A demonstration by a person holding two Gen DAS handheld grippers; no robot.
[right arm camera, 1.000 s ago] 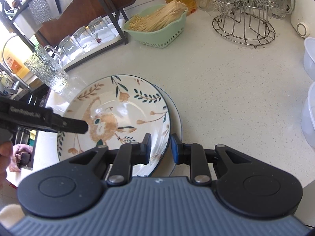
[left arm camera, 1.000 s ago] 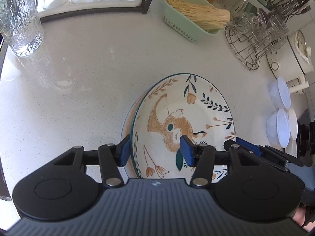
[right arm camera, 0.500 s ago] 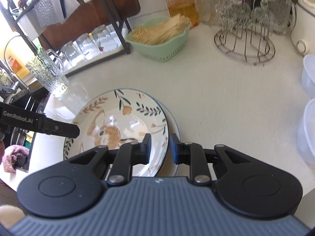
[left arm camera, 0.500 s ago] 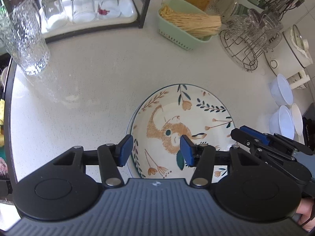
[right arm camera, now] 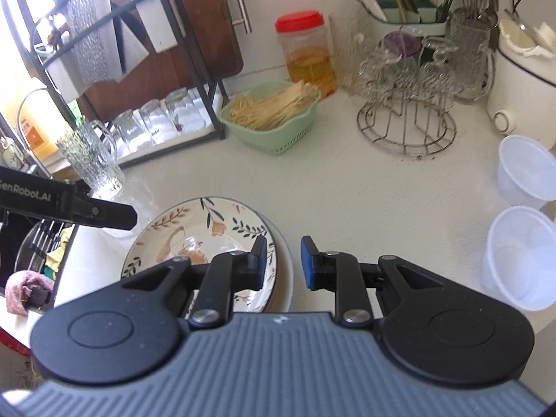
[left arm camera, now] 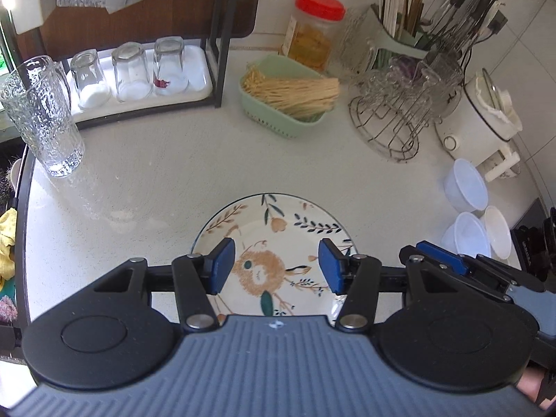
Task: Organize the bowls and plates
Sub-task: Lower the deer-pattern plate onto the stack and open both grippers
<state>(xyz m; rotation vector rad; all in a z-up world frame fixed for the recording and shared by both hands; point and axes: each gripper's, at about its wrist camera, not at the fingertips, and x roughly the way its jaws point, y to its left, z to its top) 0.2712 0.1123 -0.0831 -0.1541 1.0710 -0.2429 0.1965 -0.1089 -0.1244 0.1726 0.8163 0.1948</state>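
both claws have risen off the floral plate (left arm camera: 274, 239); left claw (left arm camera: 276, 266) and right claw (right arm camera: 283, 260) spread, empty. risk: plate sits off-centre on the plate beneath (right arm camera: 283, 271), lower centre; a nudge could slide it across the counter (left arm camera: 194, 163).

Your floral plate (left arm camera: 274, 229) lies flat on the counter, right below and ahead of your left gripper (left arm camera: 274, 266), its cream face painted with an orange bird, leaves and sprigs inside a dark rim. From your right gripper (right arm camera: 284, 259) it sits just ahead to the left, stacked on a plainer pale plate (right arm camera: 285, 264) whose edge peeks out. Three white plastic bowls (left arm camera: 467, 189) stand upright, well right of your left gripper.
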